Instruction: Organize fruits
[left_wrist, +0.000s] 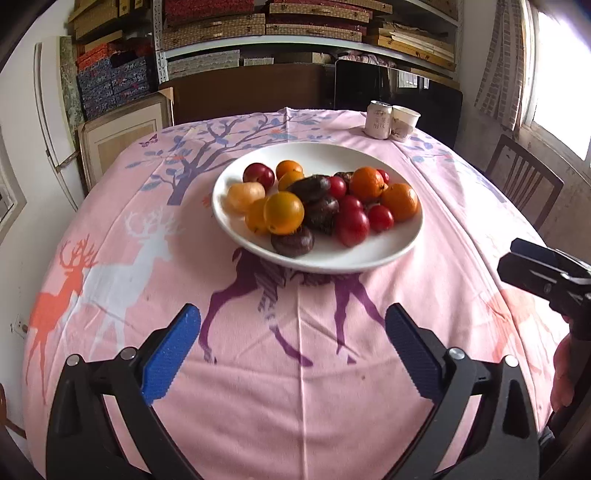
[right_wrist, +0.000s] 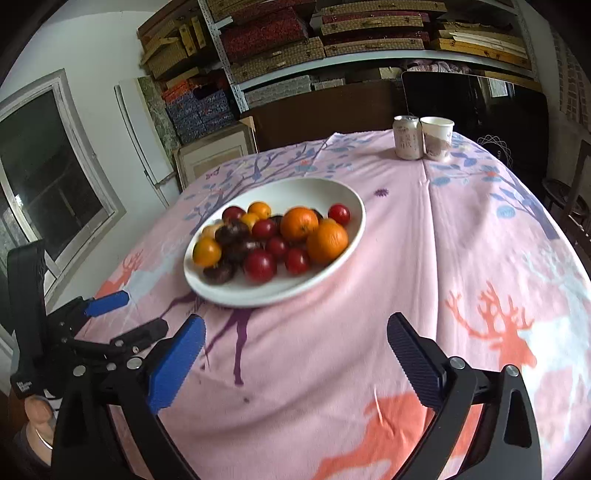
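Observation:
A white plate (left_wrist: 376, 254) sits mid-table and holds several mixed fruits: oranges (left_wrist: 400, 202), yellow-orange tomatoes (left_wrist: 283, 213), red cherry tomatoes (left_wrist: 351, 227), dark brown fruits (left_wrist: 292, 242) and a peeled mandarin (left_wrist: 244, 196). My left gripper (left_wrist: 293, 347) is open and empty, over the cloth in front of the plate. My right gripper (right_wrist: 295, 360) is open and empty, also short of the plate (right_wrist: 332, 269). In the right wrist view the left gripper (right_wrist: 125, 314) shows at the left edge. In the left wrist view the right tool's body shows at the right edge.
A pink deer-print tablecloth (left_wrist: 295, 387) covers the table. A drink can (left_wrist: 378, 119) and a paper cup (left_wrist: 404, 122) stand at the far right edge. A wooden chair (left_wrist: 524, 177) stands to the right. Shelves of boxes (left_wrist: 258, 26) fill the back wall.

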